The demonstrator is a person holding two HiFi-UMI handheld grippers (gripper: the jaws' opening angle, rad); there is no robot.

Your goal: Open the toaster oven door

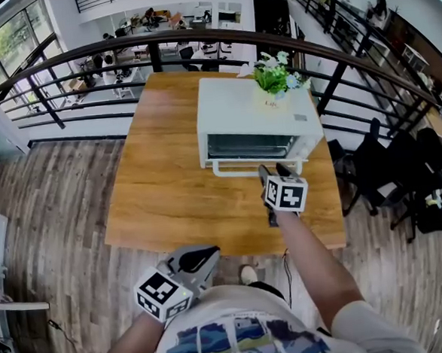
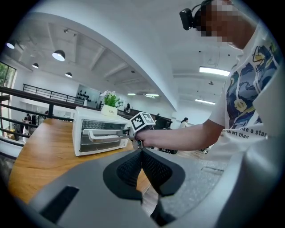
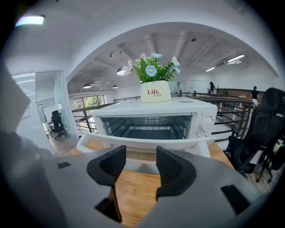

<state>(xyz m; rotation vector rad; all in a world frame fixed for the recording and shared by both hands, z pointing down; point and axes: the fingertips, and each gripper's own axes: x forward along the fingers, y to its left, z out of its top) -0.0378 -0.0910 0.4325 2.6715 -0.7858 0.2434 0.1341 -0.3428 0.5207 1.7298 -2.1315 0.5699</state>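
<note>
The white toaster oven (image 1: 256, 113) stands on the wooden table (image 1: 169, 183). Its door hangs part-way down, and in the right gripper view I see the racks inside the oven (image 3: 151, 127) above the white handle bar (image 3: 147, 141). My right gripper (image 1: 272, 173) is at the handle's right half. Its jaws are open (image 3: 140, 161), just short of the bar, with nothing between them. The left gripper (image 1: 202, 256) hangs low by the person's body, off the table's near edge. Its pads (image 2: 133, 167) are pressed together and empty.
A white pot of flowers (image 1: 273, 81) sits on the oven's top, marked "Life" (image 3: 155, 92). A black railing (image 1: 196, 41) curves behind the table. Black office chairs (image 1: 390, 164) stand to the right on the wood floor. The table's left half is bare wood.
</note>
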